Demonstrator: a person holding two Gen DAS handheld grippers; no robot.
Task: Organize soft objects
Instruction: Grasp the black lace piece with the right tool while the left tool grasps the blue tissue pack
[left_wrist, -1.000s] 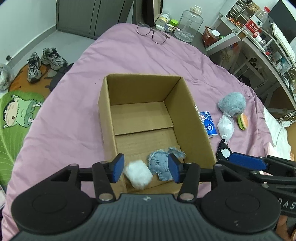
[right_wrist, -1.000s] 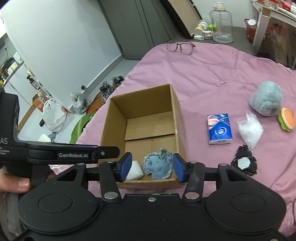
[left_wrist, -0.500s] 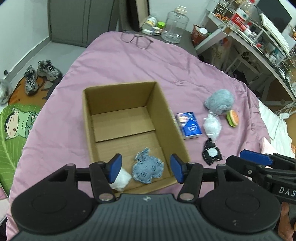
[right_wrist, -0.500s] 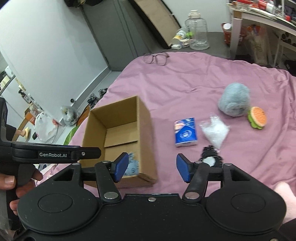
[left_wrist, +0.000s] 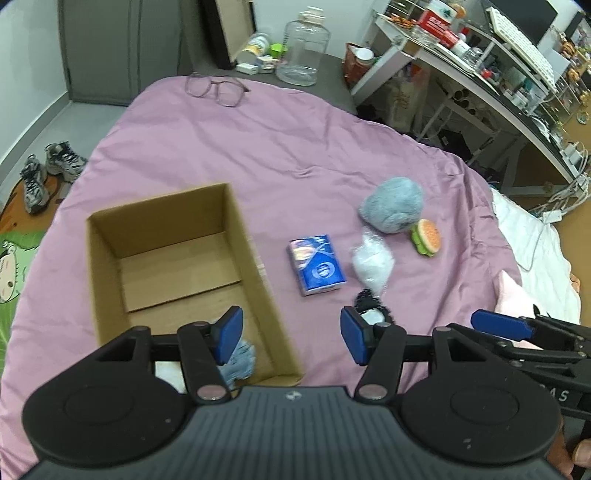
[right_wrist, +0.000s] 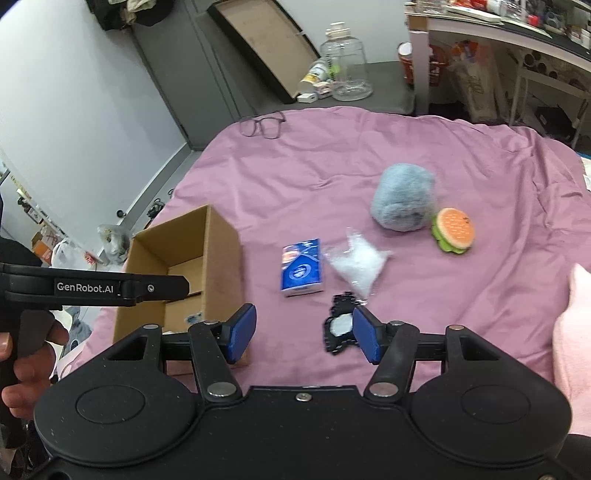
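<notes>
An open cardboard box (left_wrist: 110, 254) (right_wrist: 221, 251) sits on the pink bedspread, with a blue-grey soft toy (left_wrist: 240, 362) and a white fluffy ball (left_wrist: 168, 373) in its near corner. To its right lie a blue tissue pack (left_wrist: 317, 264) (right_wrist: 301, 267), a clear bag of white stuffing (left_wrist: 371, 264) (right_wrist: 356, 264), a black-and-white patch (left_wrist: 369, 308) (right_wrist: 340, 328), a grey plush (left_wrist: 393, 205) (right_wrist: 402, 203) and a burger toy (left_wrist: 426, 236) (right_wrist: 452, 230). My left gripper (left_wrist: 291, 334) is open and empty above the box's right wall. My right gripper (right_wrist: 304, 334) is open and empty, just left of the patch.
Glasses (left_wrist: 216, 88) (right_wrist: 262, 125) lie at the bed's far end. A big clear jar (left_wrist: 306, 51) and small bottles stand behind. A cluttered desk (left_wrist: 480, 55) runs along the right. Shoes (left_wrist: 48, 173) are on the floor at left. A pink pillow (right_wrist: 572, 332) lies at right.
Both grippers have swung right, away from the box interior toward the loose items. The box has shifted left in both views, and its toys are now mostly hidden behind the left gripper.
</notes>
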